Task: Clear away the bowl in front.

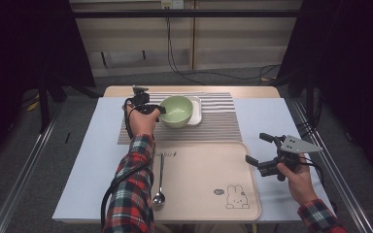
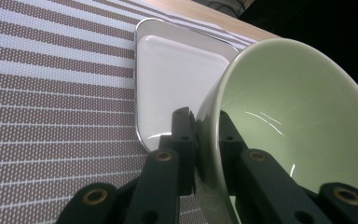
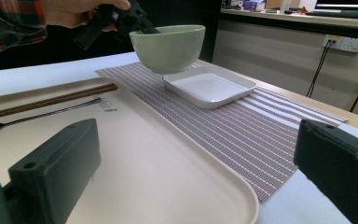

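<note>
**Green bowl lifted by its rim above the white dish**

The left gripper (image 1: 151,109) is clenched on the rim of the pale green, glossy ceramic bowl (image 1: 177,110), one jaw inside the wall and one outside, as the left gripper view shows. A rim pinch suits a bowl too wide to span, and it explains the tilt: the bowl hangs from one side, its mouth leaning away from the hand. In the right gripper view the bowl hangs clear of the shallow white rectangular ceramic dish (image 3: 209,88), directly above the dish's near end, not touching it.

The right gripper (image 1: 262,150) is released, jaws spread wide with nothing between them, and hovers well to the right of the dish, beside the right edge of the beige plastic tray with a rabbit print (image 1: 209,194). It seems to be waiting.

The dish rests on a brown-and-white striped woven placemat (image 1: 218,124). The tray lies just in front of the dish; on its left side lie a metal spoon (image 1: 159,194) and dark wooden chopsticks (image 3: 46,100). All sit on a white-topped table (image 1: 92,160) with a wooden far edge. Behind it are a grey floor, trailing cables and a pale panelled wall between dark curtains.
</note>
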`<act>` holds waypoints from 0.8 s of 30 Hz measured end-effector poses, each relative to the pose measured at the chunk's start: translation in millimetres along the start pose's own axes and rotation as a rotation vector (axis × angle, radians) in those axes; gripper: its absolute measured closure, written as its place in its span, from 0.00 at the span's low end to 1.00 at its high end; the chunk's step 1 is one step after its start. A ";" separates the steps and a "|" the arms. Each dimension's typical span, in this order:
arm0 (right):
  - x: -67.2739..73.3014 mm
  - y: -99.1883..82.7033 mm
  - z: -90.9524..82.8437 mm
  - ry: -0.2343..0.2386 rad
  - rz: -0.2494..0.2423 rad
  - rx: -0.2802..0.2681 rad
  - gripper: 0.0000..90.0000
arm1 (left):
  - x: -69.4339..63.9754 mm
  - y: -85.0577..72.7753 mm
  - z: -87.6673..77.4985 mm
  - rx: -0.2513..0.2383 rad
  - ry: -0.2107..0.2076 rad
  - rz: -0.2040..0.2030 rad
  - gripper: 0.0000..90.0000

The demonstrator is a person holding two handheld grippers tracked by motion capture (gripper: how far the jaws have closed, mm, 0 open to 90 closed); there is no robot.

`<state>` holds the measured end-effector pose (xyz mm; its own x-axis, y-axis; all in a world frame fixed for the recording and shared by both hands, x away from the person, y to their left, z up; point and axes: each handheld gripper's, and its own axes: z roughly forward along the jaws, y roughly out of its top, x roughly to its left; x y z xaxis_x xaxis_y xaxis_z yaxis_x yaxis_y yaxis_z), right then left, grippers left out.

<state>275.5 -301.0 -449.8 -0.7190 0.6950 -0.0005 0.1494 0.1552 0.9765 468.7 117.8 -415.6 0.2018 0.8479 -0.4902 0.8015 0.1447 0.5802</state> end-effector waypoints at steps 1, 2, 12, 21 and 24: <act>-0.4 0.3 -0.6 0.010 -0.001 0.004 0.00 | -0.9 -0.3 -4.9 0.000 -0.005 0.006 0.91; -0.4 0.3 -0.6 0.010 -0.001 0.004 0.00 | -0.9 -0.3 -4.9 0.000 -0.005 0.006 0.91; 0.1 0.2 -0.6 0.005 -0.002 0.001 0.00 | -1.4 -7.8 -20.9 0.045 -0.039 0.040 0.91; 0.3 0.3 -1.1 0.006 0.003 0.003 0.00 | 0.6 -16.8 -30.1 0.043 -0.054 0.047 0.91; 0.8 0.0 -0.6 -0.005 0.001 0.000 0.00 | 0.2 -19.3 -33.1 0.050 -0.064 0.054 0.91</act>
<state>274.5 -300.8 -449.7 -0.7154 0.6987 -0.0005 0.1502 0.1545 0.9765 434.6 132.1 -405.4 0.2799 0.8191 -0.5007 0.8155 0.0724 0.5742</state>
